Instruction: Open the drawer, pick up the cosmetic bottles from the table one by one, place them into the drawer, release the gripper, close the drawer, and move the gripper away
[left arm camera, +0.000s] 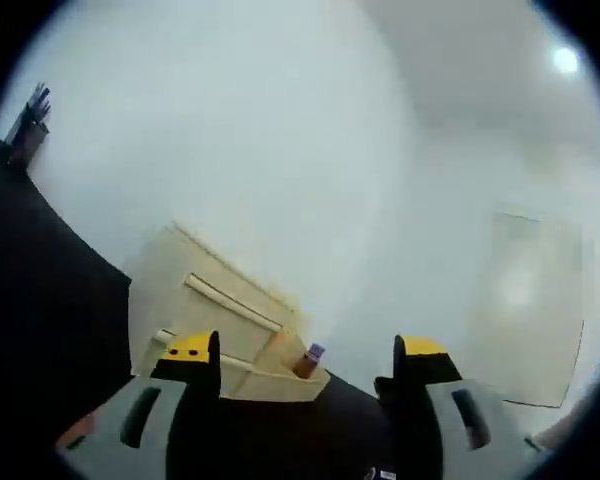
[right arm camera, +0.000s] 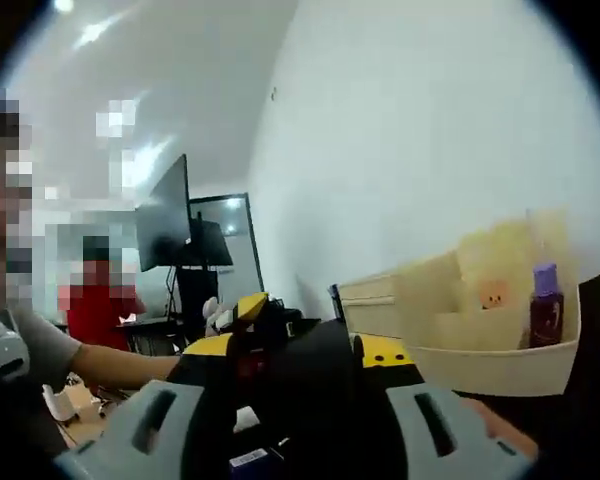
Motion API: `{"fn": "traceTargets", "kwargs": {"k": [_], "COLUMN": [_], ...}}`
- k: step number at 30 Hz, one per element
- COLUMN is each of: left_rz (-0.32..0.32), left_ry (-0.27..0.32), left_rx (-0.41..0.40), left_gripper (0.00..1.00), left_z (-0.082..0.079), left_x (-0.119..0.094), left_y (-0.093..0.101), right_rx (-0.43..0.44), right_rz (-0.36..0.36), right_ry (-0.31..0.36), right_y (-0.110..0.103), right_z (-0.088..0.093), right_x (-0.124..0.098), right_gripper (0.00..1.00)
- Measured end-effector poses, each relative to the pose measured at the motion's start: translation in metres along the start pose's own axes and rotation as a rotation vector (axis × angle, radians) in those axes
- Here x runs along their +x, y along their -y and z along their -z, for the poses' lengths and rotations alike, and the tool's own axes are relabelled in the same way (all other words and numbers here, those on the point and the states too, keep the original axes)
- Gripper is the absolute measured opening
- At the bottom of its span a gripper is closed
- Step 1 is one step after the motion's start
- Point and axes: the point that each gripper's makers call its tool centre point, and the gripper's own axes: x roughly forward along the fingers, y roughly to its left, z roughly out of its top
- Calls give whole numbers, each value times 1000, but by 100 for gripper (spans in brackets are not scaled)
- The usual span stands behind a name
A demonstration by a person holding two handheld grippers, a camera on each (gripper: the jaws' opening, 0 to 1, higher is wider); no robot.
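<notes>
Pale wood is what I steer by: the drawer unit (left arm camera: 220,325) sits on the dark bench (left arm camera: 50,300), and its drawer (left arm camera: 270,378) is pulled out toward the bench's near edge. In the left gripper view one cosmetic bottle (left arm camera: 310,361), brownish with a purple cap, stands inside the drawer at its right end, leaning slightly. It lies ahead of my left gripper (left arm camera: 308,362) and between the lines of the jaws, which stand wide apart and hold nothing.

In the right gripper view the same bottle (right arm camera: 546,306) stands upright in the drawer (right arm camera: 500,368), well off to the right of my right gripper (right arm camera: 310,345). Those jaws seem pressed together around something dark, but I cannot tell what it is, or whether it is a bottle at all.

I judge the left gripper the better lined up with the drawer front, so a closing push would fall to it, driving straight ahead along the drawer's travel.
</notes>
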Motion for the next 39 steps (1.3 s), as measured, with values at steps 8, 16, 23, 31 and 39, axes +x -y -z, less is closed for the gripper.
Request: {"fn": "traceTargets", "kwargs": {"k": [8, 16, 23, 31, 39], "left_rz": [18, 49, 37, 48, 35], "left_ry": [89, 115, 92, 70, 124], "left_rx": [-42, -165, -178, -162, -270], "left_gripper": [51, 47, 47, 52, 46], "left_z": [-9, -2, 8, 10, 7], "left_x": [17, 33, 33, 23, 32], "left_y": [-12, -21, -27, -21, -30], "right_rx": [15, 27, 32, -25, -16], "right_rz": [32, 28, 25, 10, 29], "right_ry": [-23, 8, -14, -114, -107], "right_y": [8, 8, 21, 21, 28], "right_z": [12, 3, 1, 19, 16], "right_x": [1, 1, 4, 9, 6], "right_gripper": [39, 39, 37, 31, 31]}}
